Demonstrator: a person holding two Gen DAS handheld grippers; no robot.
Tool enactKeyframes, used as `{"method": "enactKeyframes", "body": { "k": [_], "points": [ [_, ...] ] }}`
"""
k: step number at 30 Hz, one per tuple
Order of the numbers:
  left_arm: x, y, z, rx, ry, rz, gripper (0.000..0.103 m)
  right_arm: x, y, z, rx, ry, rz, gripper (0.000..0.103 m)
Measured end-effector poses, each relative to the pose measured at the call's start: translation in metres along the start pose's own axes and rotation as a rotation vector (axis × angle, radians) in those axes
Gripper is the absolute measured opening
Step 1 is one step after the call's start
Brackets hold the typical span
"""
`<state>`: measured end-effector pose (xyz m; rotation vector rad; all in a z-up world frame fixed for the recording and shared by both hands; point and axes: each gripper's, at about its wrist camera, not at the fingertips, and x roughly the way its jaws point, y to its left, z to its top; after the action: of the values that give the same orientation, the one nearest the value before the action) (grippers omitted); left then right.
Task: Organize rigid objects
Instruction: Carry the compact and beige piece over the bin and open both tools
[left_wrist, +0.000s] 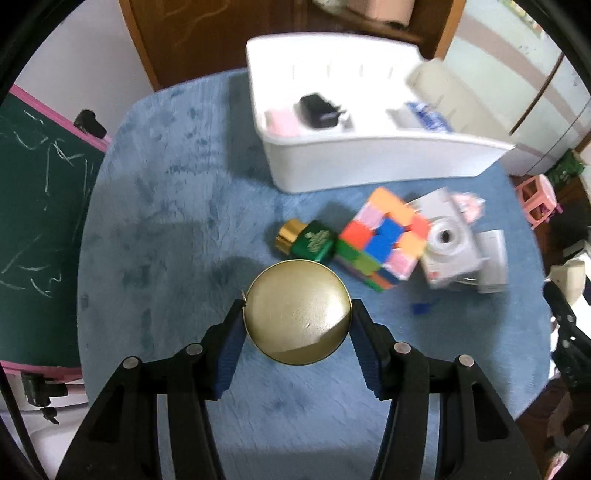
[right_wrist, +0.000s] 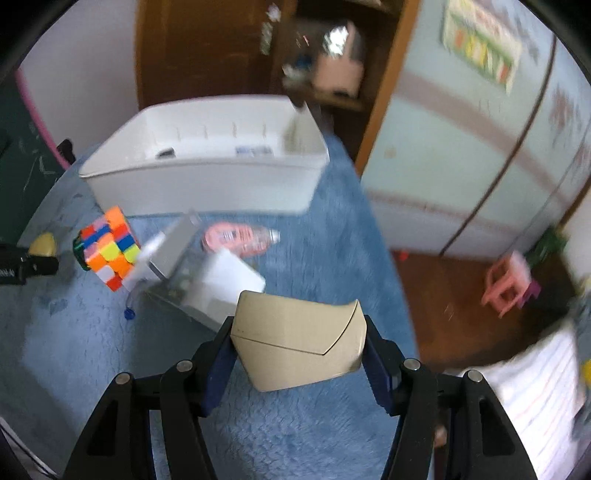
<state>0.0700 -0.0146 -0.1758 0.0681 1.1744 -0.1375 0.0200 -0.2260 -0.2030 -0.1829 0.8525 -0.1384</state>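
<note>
Blurring hides what lies inside the white bin (left_wrist: 369, 155).

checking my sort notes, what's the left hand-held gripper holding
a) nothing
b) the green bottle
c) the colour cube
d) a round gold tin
d: in the left wrist view the left hand-held gripper has its pads against both sides of the round gold tin, while the cube and green bottle lie on the blue mat beyond.
</note>
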Motion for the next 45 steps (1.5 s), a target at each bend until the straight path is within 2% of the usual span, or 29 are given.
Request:
{"method": "enactKeyframes", "body": {
  "k": [4, 10, 15, 21, 30, 40, 45],
  "points": [
    [-0.022, 0.009, 0.02, 0.0, -0.045, -0.025, 0.058, -0.028, 0.013, 0.012, -0.067, -0.107, -0.015, 0.063],
    [-0.071, 0.001, 0.032, 0.001, -0.128, -0.048, 0.058, -0.065, 0.021, 0.037, -0.104, -0.234, 0.025, 0.063],
    [-0.101, -0.005, 0.048, -0.001, -0.187, -0.085, 0.058, -0.088, 0.02, 0.046, -0.095, -0.271, 0.077, 0.063],
    [-0.128, -0.006, 0.062, 0.004, -0.244, -0.099, 0.058, -0.098, 0.013, 0.057, -0.065, -0.26, 0.118, 0.063],
    [-0.138, 0.0, 0.098, 0.021, -0.295, -0.103, 0.058, -0.091, 0.0, 0.082, -0.018, -0.224, 0.149, 0.063],
    [-0.122, -0.012, 0.168, 0.088, -0.318, -0.085, 0.058, -0.065, -0.01, 0.159, 0.032, -0.168, 0.192, 0.063],
    [-0.098, -0.021, 0.2, 0.122, -0.308, -0.063, 0.058, -0.032, -0.007, 0.197, 0.051, -0.106, 0.165, 0.063]
  ]
}}
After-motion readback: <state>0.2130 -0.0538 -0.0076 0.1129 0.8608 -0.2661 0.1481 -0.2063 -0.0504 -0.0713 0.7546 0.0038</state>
